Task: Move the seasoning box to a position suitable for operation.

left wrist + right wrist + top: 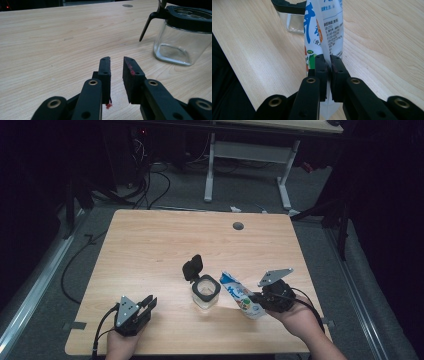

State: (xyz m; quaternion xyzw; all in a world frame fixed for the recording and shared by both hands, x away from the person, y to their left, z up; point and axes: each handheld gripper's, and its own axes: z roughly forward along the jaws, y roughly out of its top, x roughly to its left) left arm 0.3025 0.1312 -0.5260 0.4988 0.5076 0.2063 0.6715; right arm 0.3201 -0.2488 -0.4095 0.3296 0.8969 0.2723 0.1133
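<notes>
From the high view, the glass jar [205, 291] stands near the bench's [150, 245] front edge with its black lid [193, 267] flipped up; the right claw [256, 296] holds a white and blue packet [241, 295] just right of the jar, and the left claw [148, 302] rests well left of it.

In the left gripper view, the left claw [116, 66] stands slightly open and empty, the jar [181, 37] ahead to its right.

In the right gripper view, the right claw [328, 63] is clamped on the packet [324, 27] near its lower end. To pour cleanly, the packet's top should probably come over the jar's mouth before it tips.

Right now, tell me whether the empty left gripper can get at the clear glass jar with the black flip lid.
Probably yes: bare wooden table lies between the left gripper and the jar; its jaws stand slightly apart.
</notes>
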